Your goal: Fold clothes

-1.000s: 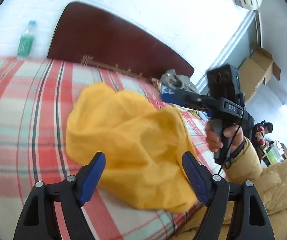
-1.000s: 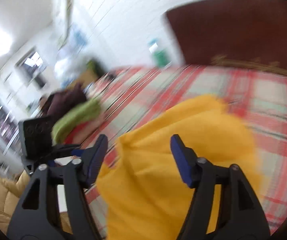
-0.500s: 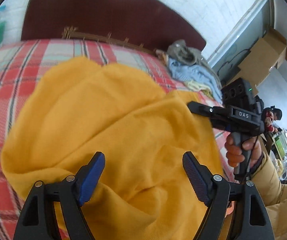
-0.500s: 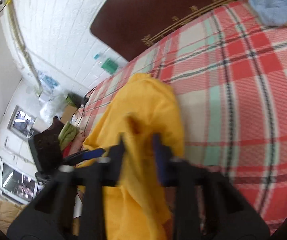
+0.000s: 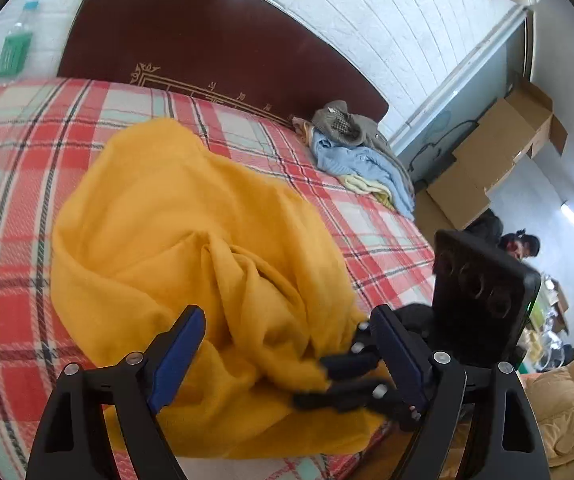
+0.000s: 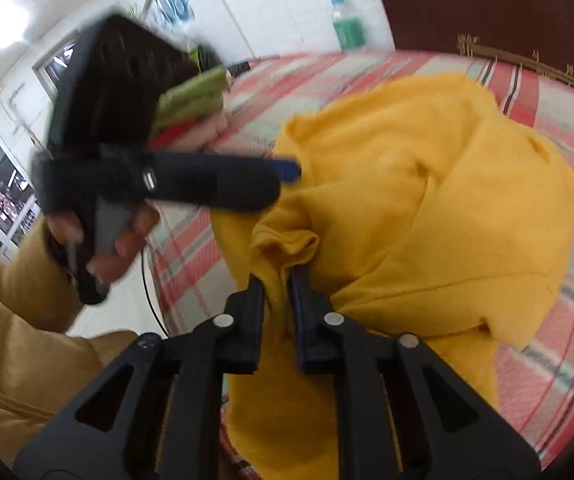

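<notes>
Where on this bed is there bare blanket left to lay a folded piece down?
Bare plaid blanket lies left of the yellow garment, toward the headboard and the green bottle. A narrower strip runs between the garment and the grey-blue clothes pile. The near edge is crowded: both grippers meet in the yellow cloth there.

1. Both grippers are built of black struts joined by silver screws; the left gripper (image 5: 287,356) is fitted with blue pads (image 5: 175,360).
2. A black box with three round recesses is mounted on the right gripper (image 5: 335,376).
3. A tan padded sleeve (image 6: 19,292) is worn below the left gripper's handle.
</notes>
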`<act>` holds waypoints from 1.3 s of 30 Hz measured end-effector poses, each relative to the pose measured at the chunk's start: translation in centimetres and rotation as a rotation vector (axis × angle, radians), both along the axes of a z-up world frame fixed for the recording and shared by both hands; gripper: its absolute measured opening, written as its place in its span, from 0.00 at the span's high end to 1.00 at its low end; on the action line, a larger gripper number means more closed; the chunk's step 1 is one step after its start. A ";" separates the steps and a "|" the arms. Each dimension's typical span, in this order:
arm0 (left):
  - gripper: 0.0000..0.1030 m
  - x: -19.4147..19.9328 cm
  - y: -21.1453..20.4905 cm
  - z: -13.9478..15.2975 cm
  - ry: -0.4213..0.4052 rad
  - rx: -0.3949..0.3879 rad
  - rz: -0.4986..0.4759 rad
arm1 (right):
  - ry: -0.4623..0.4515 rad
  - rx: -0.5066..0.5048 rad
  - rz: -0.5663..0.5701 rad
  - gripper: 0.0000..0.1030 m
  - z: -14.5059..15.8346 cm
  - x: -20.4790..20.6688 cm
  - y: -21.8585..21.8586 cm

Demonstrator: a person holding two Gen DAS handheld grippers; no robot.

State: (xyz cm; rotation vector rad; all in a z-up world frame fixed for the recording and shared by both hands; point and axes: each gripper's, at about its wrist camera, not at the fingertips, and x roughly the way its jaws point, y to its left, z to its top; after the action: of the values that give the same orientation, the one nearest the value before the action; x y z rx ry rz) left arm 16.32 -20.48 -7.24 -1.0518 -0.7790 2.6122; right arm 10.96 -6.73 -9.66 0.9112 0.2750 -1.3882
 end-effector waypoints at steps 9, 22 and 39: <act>0.16 -2.5 2.6 -2.7 -0.121 -0.131 -0.019 | -0.053 -0.081 -0.098 0.41 1.5 -3.4 7.0; 0.16 -1.8 2.0 -3.5 -0.130 -0.066 0.028 | -0.245 -0.067 -0.441 0.33 -2.4 -11.4 8.7; 0.15 -3.8 4.2 0.5 0.024 0.042 -0.100 | 0.428 -0.030 -0.469 0.85 11.0 -15.6 6.4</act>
State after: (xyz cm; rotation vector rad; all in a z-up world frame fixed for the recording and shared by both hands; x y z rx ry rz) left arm 12.57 -16.25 -6.72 -1.0188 -0.7528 2.5090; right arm -4.69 -0.37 1.29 0.6669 0.3764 -2.0189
